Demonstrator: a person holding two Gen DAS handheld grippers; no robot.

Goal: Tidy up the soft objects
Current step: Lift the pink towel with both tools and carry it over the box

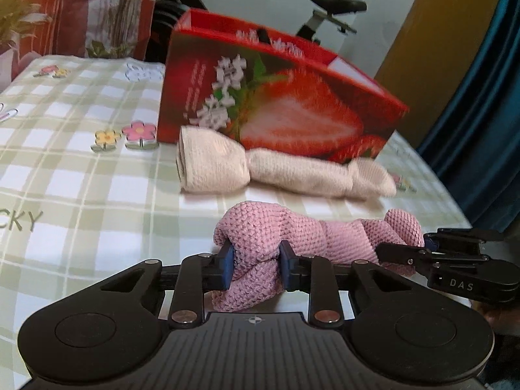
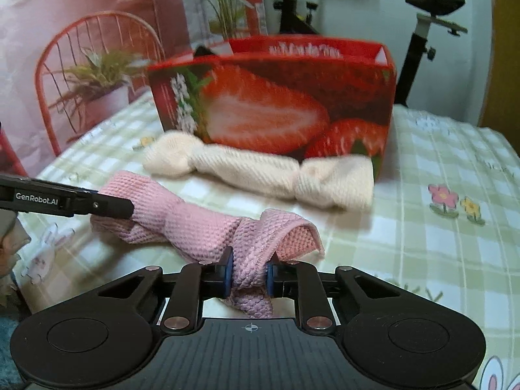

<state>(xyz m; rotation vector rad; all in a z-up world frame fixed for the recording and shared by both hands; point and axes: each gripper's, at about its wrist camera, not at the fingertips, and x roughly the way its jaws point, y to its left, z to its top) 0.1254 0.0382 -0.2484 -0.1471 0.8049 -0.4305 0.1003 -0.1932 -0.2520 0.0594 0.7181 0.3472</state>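
I have the pink cloth [image 1: 292,240] pinched at both ends: my left claw [image 1: 256,266] has closed onto one bunched end and my right claw [image 2: 250,274] onto the other. With no earlier view to compare, I can only report that the blue pads [image 1: 228,265] press into the knit on each side. The cloth lies twisted on the checked counter [image 1: 81,169], just in front of the cream cloth [image 1: 260,165], which rests against the foot of the red strawberry box [image 1: 276,97]. I judge the two-ended grip is meant to keep the limp fabric stretched so it can be lifted or folded without sagging (the open-topped box looks like the destination).

Readable writing: "DAS" on the right claw's body in the left view, "GenRobot.AI" on the left claw's arm in the right view, and "CKY" printed on the counter covering. The box's lettering is too blurred to read.
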